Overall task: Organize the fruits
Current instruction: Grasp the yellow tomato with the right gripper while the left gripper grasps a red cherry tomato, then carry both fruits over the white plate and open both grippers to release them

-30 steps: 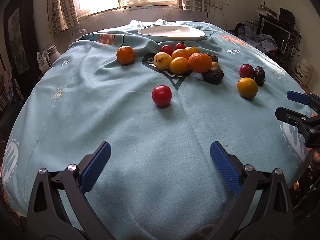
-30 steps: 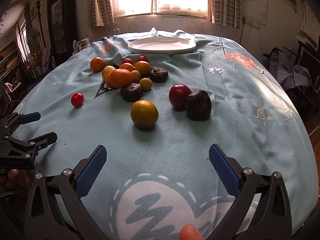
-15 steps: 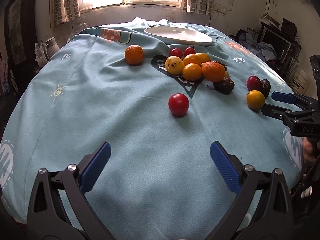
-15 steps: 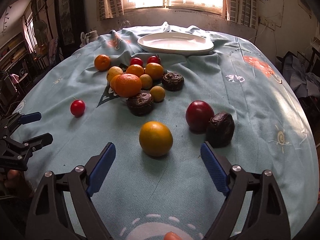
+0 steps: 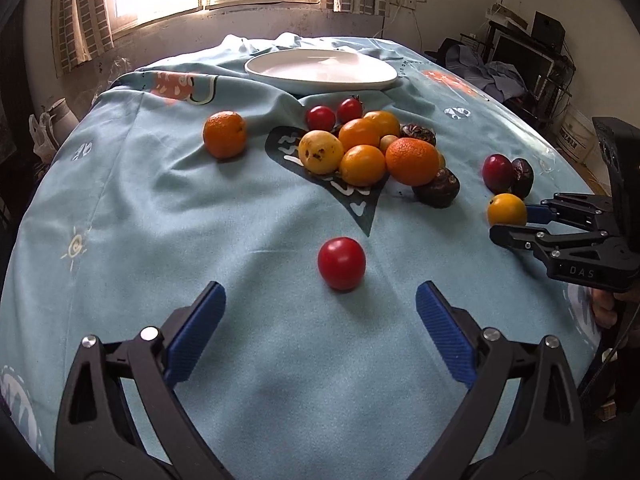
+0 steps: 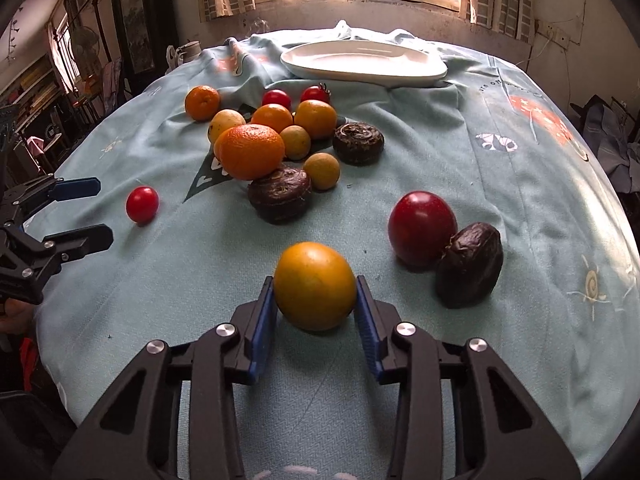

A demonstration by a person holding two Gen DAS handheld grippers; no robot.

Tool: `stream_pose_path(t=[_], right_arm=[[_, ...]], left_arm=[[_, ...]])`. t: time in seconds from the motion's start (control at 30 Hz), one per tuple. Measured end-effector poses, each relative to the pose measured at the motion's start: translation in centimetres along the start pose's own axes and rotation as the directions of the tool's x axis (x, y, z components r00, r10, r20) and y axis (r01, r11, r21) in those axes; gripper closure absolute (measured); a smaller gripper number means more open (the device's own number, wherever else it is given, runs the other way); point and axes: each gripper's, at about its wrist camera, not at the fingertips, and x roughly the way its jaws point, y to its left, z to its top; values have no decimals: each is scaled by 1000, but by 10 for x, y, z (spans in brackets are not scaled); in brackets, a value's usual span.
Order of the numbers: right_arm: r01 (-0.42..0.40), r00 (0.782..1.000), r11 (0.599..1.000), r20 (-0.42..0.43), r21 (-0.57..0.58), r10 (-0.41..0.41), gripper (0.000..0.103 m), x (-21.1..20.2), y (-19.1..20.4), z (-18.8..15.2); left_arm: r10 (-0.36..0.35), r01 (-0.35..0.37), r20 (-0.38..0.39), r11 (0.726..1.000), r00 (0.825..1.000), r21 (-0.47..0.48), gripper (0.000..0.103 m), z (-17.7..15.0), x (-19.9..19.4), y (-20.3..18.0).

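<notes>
Pinching the yellow-orange fruit (image 6: pixel 315 285) at its widest girth, the right gripper (image 6: pixel 316 312) has just closed its fingers. Smooth, firm and round, it looks prone to rolling. The left gripper (image 5: pixel 320 332), fingers spread, faces the red tomato (image 5: pixel 341 263) at 12 o'clock.

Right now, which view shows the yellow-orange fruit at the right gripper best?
The right wrist view: the yellow-orange fruit fills the right gripper. The left wrist view shows it small, partly hidden.
</notes>
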Motion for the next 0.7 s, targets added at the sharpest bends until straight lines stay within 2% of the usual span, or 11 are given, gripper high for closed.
stream_pose_path(t=[0.07, 0.2, 0.3, 0.33, 0.5, 0.57, 0.7], right_arm=[[-21, 1000, 1000, 1, 19, 21, 64, 0, -3, 0], [-44, 999, 998, 3, 36, 44, 64, 0, -6, 0], [-67, 998, 996, 6, 53, 67, 64, 0, -10, 0], [-74, 997, 996, 7, 58, 73, 64, 0, -11, 0], [-82, 997, 995, 8, 54, 82, 64, -1, -11, -1], [-88, 996, 995, 12, 51, 88, 64, -2, -11, -1], [-126, 992, 992, 20, 28, 125, 64, -6, -8, 1]], left_arm=[[-18, 18, -19, 1000, 1000, 18, 24, 5, 7, -4], [-9, 10, -38, 999, 999, 43, 34, 11, 19, -11], [-20, 22, -68, 999, 997, 29, 50, 13, 26, -10], [-17, 19, -80, 1000, 997, 24, 58, 13, 28, -9], [9, -7, -81, 1000, 997, 26, 63, 16, 32, -10], [1, 2, -83, 1000, 997, 27, 76, 16, 31, -11], [-15, 17, -95, 1000, 995, 24, 76, 20, 27, -10]])
